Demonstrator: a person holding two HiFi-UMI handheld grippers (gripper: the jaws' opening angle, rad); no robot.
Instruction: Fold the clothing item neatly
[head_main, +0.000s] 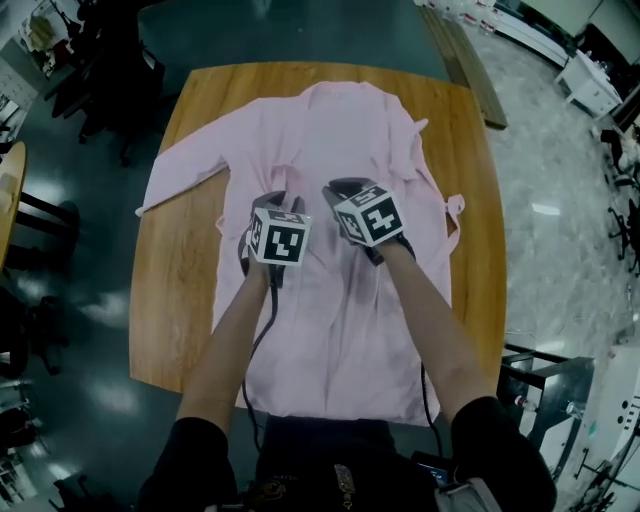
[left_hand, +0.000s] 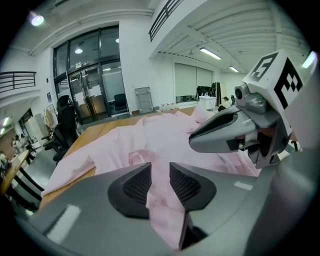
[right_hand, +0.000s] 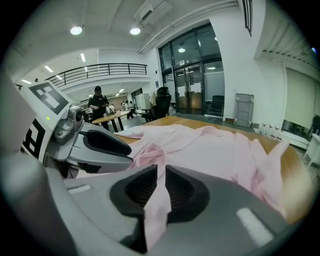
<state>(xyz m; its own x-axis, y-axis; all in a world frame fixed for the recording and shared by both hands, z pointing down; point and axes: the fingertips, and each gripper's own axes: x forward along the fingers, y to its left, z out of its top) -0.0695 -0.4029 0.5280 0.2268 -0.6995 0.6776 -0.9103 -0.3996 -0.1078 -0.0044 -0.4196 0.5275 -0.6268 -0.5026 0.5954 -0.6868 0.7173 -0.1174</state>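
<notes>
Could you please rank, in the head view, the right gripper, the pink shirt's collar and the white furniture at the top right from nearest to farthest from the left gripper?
From the left gripper:
1. The right gripper, close beside it on its right, over the pink shirt.
2. The collar, at the far edge of the table.
3. The white furniture, off the table at the top right.

A pale pink shirt (head_main: 340, 310) lies spread on the wooden counter (head_main: 175, 300), collar toward the far edge, middle pinched up.
</notes>
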